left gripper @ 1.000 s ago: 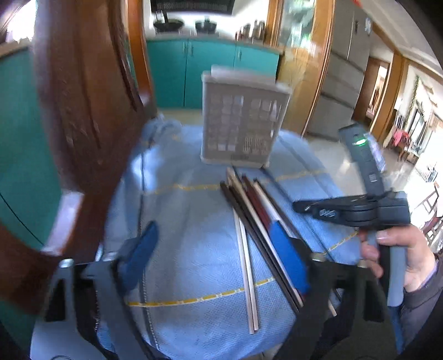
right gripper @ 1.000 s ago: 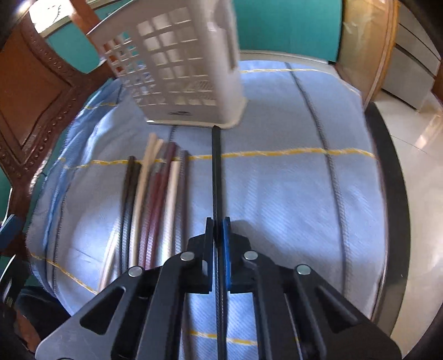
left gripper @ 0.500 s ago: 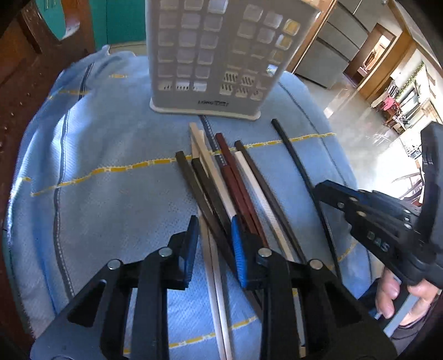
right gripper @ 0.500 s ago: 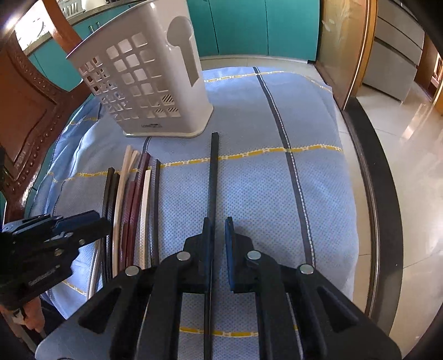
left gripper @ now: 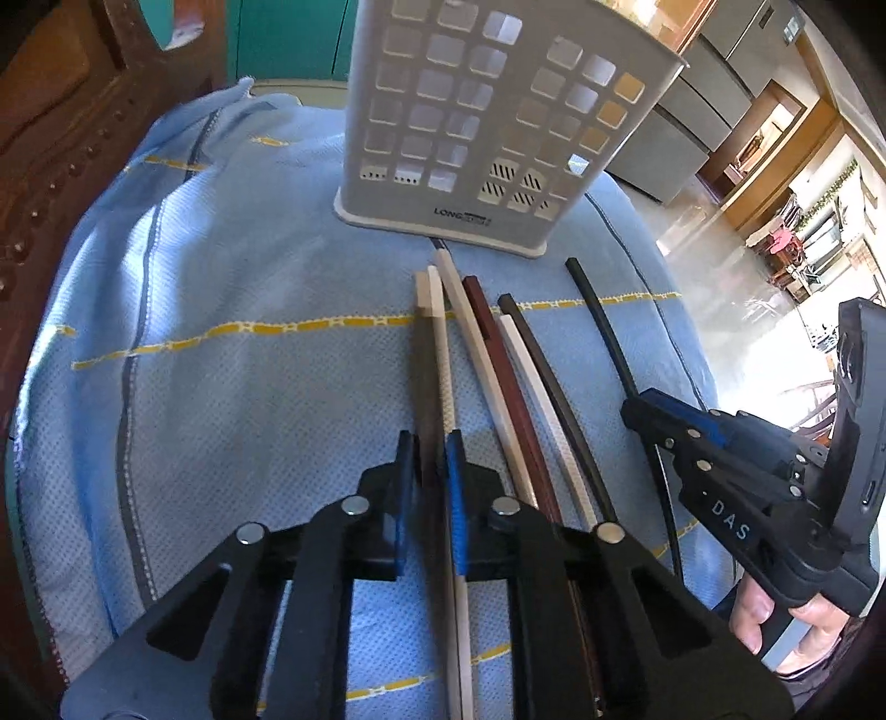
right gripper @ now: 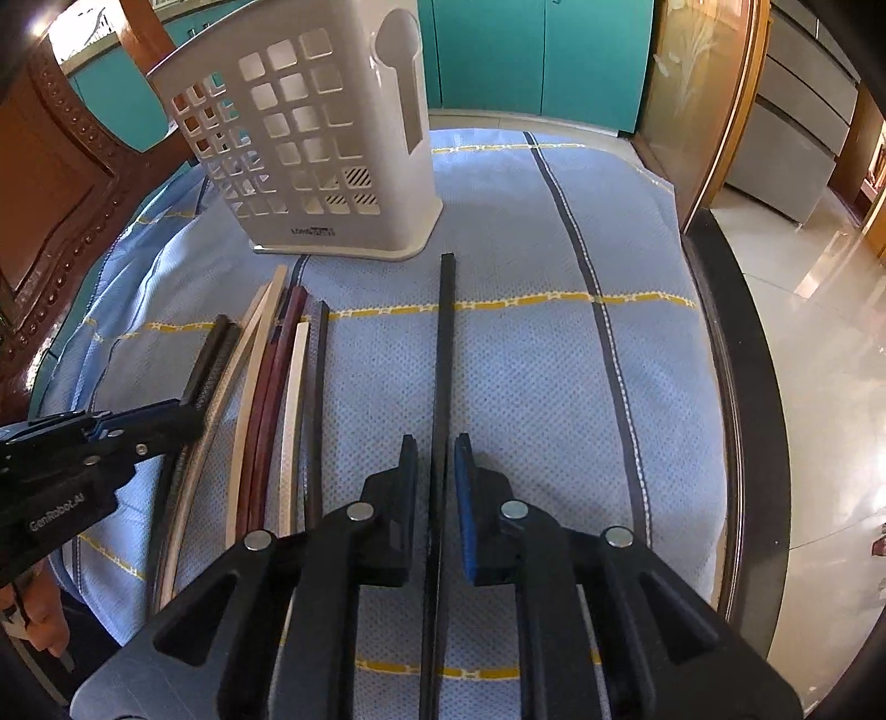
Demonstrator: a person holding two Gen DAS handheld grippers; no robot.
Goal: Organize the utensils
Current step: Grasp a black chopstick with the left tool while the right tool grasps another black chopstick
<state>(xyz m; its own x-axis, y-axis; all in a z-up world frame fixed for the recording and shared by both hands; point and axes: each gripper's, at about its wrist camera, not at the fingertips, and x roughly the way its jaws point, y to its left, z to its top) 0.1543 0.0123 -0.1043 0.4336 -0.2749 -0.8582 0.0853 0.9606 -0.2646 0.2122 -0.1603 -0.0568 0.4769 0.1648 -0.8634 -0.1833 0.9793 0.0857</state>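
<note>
A white slotted utensil holder stands upright at the far side of a blue cloth. Several chopsticks, cream, dark brown and maroon, lie side by side in front of it. My left gripper is down over the leftmost ones, its jaws narrowly apart around a dark brown chopstick and a cream one. My right gripper is open, jaws straddling a lone black chopstick lying apart to the right.
A carved wooden chair back rises at the left edge of the cloth. The table's dark rim runs along the right. Teal cabinets stand behind.
My left gripper swung down and forward onto the left chopsticks and its jaws narrowed around them. My right gripper's jaws opened off the black chopstick, which lies on the cloth.
</note>
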